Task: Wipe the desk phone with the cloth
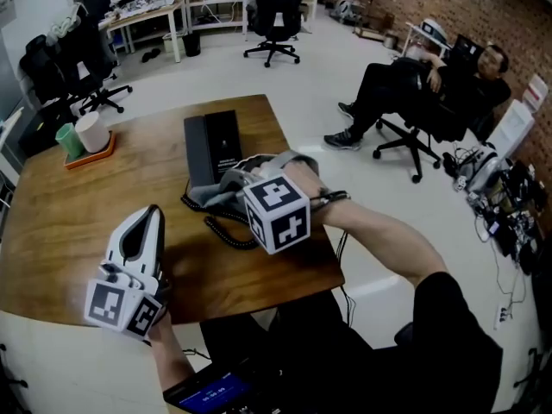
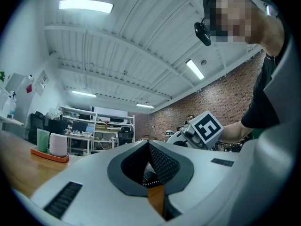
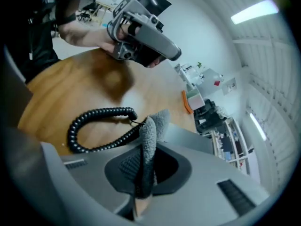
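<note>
The desk phone (image 1: 212, 144), black and grey, lies on the wooden desk (image 1: 69, 222) at the far middle. Its coiled black cord (image 1: 222, 228) loops toward me. A grey cloth (image 1: 222, 189) lies bunched at the phone's near end, and my right gripper (image 1: 239, 188) is shut on it. In the right gripper view the cloth (image 3: 149, 140) stands pinched between the jaws, with the cord (image 3: 92, 121) to the left and the phone's grey body (image 3: 188, 136) just behind. My left gripper (image 1: 153, 212) rests low at the desk's near left, shut and holding nothing, its jaws meeting at the tips (image 2: 149, 147).
An orange tray (image 1: 88, 154) with a green cup and a white cup sits at the desk's far left. A person (image 1: 414, 72) reclines in an office chair to the right. More chairs (image 1: 274, 15) and shelving stand behind. A dark device (image 1: 213, 392) lies below the desk's near edge.
</note>
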Available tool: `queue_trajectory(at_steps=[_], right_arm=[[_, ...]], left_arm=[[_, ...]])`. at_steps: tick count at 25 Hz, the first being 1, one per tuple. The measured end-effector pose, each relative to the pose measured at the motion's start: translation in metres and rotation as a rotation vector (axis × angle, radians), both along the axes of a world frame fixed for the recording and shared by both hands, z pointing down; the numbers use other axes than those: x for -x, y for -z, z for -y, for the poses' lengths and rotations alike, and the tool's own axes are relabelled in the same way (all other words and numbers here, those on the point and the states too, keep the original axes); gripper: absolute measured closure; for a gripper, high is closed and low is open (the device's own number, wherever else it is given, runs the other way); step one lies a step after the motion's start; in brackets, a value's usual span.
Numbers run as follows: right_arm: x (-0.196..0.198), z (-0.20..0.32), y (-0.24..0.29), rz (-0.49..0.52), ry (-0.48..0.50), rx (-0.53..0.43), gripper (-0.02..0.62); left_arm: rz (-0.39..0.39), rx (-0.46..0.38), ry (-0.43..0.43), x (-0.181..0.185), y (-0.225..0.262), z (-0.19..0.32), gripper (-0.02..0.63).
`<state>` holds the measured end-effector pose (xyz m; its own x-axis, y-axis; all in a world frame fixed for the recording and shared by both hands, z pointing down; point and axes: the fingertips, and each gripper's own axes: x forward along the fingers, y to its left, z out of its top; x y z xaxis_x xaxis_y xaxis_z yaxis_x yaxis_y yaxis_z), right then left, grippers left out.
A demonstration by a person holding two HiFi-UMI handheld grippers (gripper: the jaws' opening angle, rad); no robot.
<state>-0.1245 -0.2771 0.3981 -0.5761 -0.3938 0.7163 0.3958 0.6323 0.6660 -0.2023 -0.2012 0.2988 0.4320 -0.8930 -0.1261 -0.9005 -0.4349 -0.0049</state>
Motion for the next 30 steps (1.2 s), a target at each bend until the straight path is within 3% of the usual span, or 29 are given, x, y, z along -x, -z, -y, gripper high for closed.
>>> queue_trajectory(at_steps=[3,6,9,12,15,20,26,30], right_arm=[[0.005,0.029,0.029,0.125,-0.057,0.091,0.574],[0.011,0.101,0.076,0.311,-0.214,0.015,0.574],[0.017,0.154,0.096,0.384,-0.327,-0.049,0.574],[0.022,0.175,0.085,0.348,-0.362,-0.069,0.574],[0.019,0.169,0.071,0.306,-0.337,-0.087,0.574],[0.009,0.112,0.051,0.196,-0.222,-0.076,0.574],[-0.006,0.031,0.013,0.071,-0.059,-0.132,0.574],[-0.016,-0.004,-0.002,-0.03,0.04,-0.038,0.574]], left_arm=[[-0.001,0.001,-0.002,0.0,-0.003,0.002,0.615],[-0.003,0.005,-0.002,0.001,-0.006,0.003,0.615],[-0.006,0.01,-0.001,0.001,-0.006,0.002,0.615],[-0.009,0.01,0.0,-0.001,-0.006,0.002,0.615],[-0.005,0.008,-0.006,-0.002,-0.003,0.001,0.615],[-0.001,0.003,-0.006,-0.003,0.001,0.0,0.615],[-0.002,0.001,-0.01,-0.002,-0.001,-0.001,0.615],[-0.002,0.003,-0.012,-0.003,-0.003,0.001,0.615]])
